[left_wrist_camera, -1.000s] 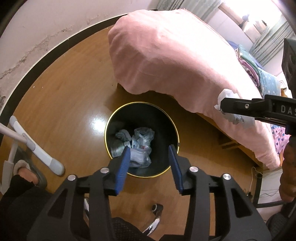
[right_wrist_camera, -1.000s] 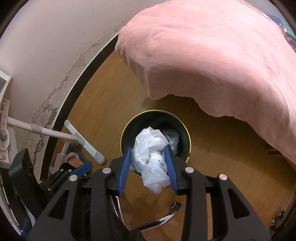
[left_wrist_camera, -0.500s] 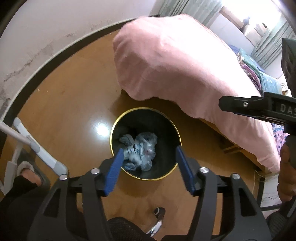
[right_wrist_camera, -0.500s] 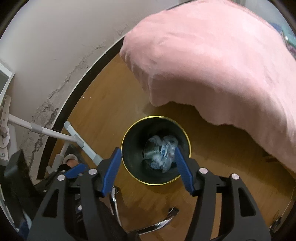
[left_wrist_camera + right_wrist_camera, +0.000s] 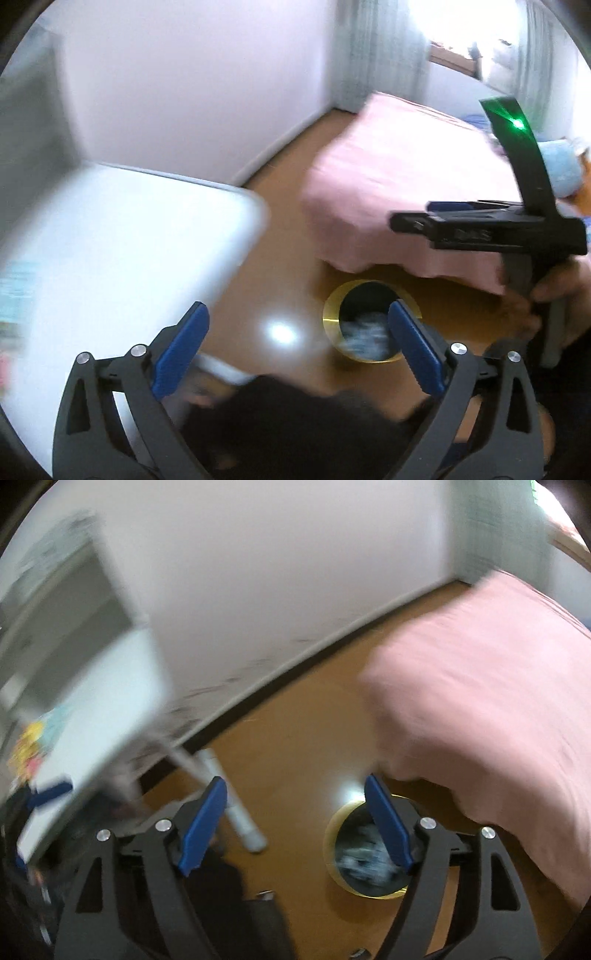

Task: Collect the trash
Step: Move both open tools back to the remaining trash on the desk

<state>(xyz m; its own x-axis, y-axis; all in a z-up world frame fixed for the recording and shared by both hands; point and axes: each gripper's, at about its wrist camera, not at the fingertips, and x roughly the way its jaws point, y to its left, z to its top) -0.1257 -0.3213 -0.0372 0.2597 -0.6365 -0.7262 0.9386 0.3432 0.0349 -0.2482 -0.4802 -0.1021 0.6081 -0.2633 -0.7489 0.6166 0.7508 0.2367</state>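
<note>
A black bin with a gold rim stands on the wooden floor by the bed and holds crumpled white and clear trash; it also shows in the right wrist view. My left gripper is open and empty, raised well above the floor to the left of the bin. My right gripper is open and empty, also raised, and shows in the left wrist view from the side over the bed edge. Both views are blurred by motion.
A bed with a pink cover overhangs the bin on the right. A white table fills the left, with its legs on the floor. A white wall stands behind. Colourful items lie on the table.
The right gripper let go of the white plastic bag, which now lies in the bin. Both grippers opened wide, lifted away from the bin and swung left toward the white table.
</note>
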